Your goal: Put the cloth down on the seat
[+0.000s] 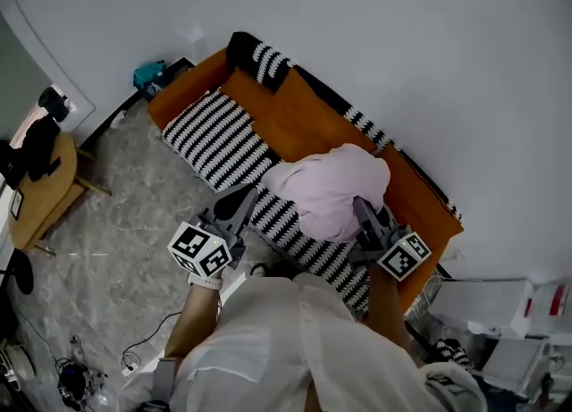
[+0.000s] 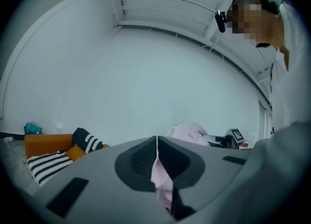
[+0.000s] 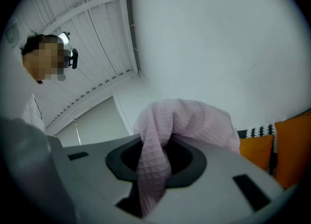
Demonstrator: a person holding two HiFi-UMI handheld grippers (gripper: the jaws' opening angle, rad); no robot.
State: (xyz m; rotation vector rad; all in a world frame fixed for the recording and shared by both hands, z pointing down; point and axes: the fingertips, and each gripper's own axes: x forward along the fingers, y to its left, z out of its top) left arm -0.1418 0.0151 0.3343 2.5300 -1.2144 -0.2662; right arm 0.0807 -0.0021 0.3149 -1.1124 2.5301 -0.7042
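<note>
A pink waffle cloth (image 1: 331, 189) hangs bunched between my two grippers, above the orange sofa seat (image 1: 299, 120) and its black-and-white striped cover (image 1: 219, 138). My left gripper (image 1: 234, 205) holds the cloth's left end, and in the left gripper view its jaws (image 2: 157, 143) are shut on a thin fold of cloth (image 2: 160, 177). At the cloth's right end is my right gripper (image 1: 365, 214). In the right gripper view its jaws (image 3: 155, 143) are shut on a thick twisted bunch of cloth (image 3: 189, 121). Both grippers point level toward the wall.
A striped cushion (image 1: 264, 60) leans on the sofa's far arm, with a teal object (image 1: 149, 73) behind it. A round wooden table (image 1: 40, 191) stands at the left. Cables (image 1: 80, 374) lie on the floor, and white boxes (image 1: 500, 321) sit at the right.
</note>
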